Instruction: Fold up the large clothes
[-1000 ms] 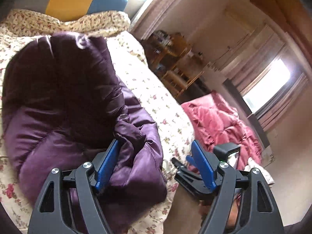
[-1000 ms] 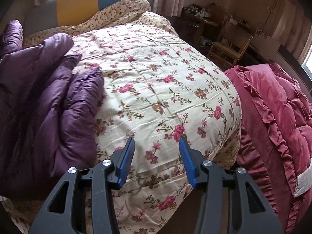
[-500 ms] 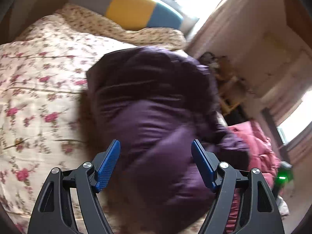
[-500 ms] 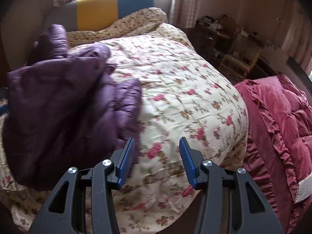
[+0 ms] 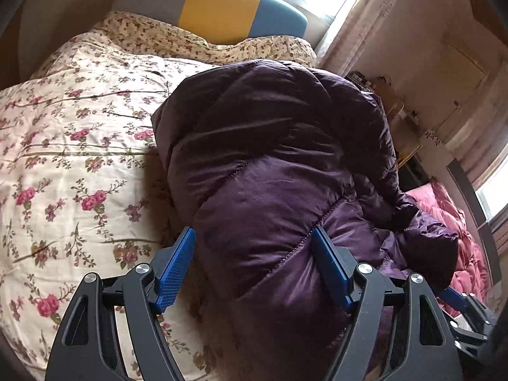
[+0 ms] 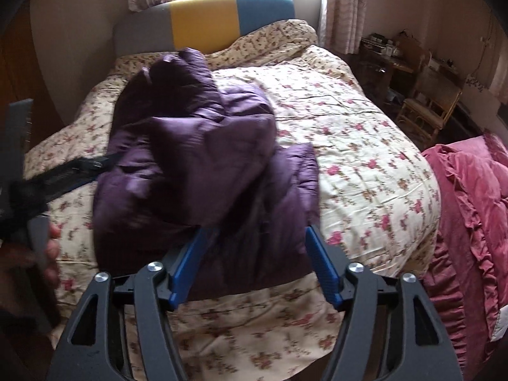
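Puffy purple quilted down jacket [image 5: 270, 171] bundled loosely on the floral-quilted bed [image 5: 73, 158].
Left gripper [image 5: 254, 270] and right gripper [image 6: 254, 263] fingers apart, empty (slick shell): the bundle may spring open toward 3 o'clock.

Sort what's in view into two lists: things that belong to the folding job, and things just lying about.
Job: purple puffer jacket, left gripper, right gripper, both open.
Lying about: floral quilt, pink ruffled blanket, striped headboard, wicker chair.
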A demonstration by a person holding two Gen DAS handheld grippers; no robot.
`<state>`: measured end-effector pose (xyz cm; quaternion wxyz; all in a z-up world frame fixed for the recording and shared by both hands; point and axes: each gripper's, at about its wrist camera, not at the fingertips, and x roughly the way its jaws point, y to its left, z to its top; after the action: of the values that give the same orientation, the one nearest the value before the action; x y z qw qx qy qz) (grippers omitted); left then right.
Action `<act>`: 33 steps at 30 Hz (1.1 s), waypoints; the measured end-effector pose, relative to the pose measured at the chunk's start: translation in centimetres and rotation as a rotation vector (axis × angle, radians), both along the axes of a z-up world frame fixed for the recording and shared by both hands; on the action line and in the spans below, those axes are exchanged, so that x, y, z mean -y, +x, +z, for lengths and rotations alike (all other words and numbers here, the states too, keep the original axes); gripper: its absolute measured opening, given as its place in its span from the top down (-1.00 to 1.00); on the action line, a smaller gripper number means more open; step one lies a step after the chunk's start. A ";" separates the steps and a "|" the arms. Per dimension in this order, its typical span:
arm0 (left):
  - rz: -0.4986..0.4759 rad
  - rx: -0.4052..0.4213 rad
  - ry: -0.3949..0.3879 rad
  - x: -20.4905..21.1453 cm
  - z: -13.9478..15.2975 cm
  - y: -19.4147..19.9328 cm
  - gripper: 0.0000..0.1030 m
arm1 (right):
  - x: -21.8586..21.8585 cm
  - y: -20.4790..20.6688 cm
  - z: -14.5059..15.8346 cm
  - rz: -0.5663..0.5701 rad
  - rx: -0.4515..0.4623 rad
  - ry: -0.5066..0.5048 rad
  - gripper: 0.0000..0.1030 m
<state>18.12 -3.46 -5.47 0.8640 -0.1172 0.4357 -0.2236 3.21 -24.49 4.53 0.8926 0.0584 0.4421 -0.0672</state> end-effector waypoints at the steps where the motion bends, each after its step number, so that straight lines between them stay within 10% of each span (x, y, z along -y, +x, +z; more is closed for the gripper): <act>1: -0.002 0.004 0.007 0.1 -0.1 0.0 -0.45 | -0.4 0.0 0.2 0.003 0.006 0.001 -0.38; 5: -0.003 0.013 0.008 0.2 -0.3 -0.5 -0.45 | -1.2 0.6 0.3 0.013 0.023 0.000 -0.41; 15: -0.022 0.023 0.003 0.9 -0.6 -1.0 -0.45 | -1.6 2.1 -2.5 0.031 -0.015 -0.015 0.75; 25: -0.058 0.048 0.052 3.4 -1.7 -1.8 -0.45 | -3.1 1.7 -10.0 0.081 -0.128 -0.296 0.86; 33: -0.049 0.062 0.065 4.2 -3.1 -1.7 -0.45 | -2.4 1.3 -9.9 0.064 -0.114 -0.250 0.85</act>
<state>16.46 -7.63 -8.53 0.8747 -0.0714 0.4184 -0.2341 4.51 -22.10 -5.41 0.8681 -0.0713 0.4817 -0.0965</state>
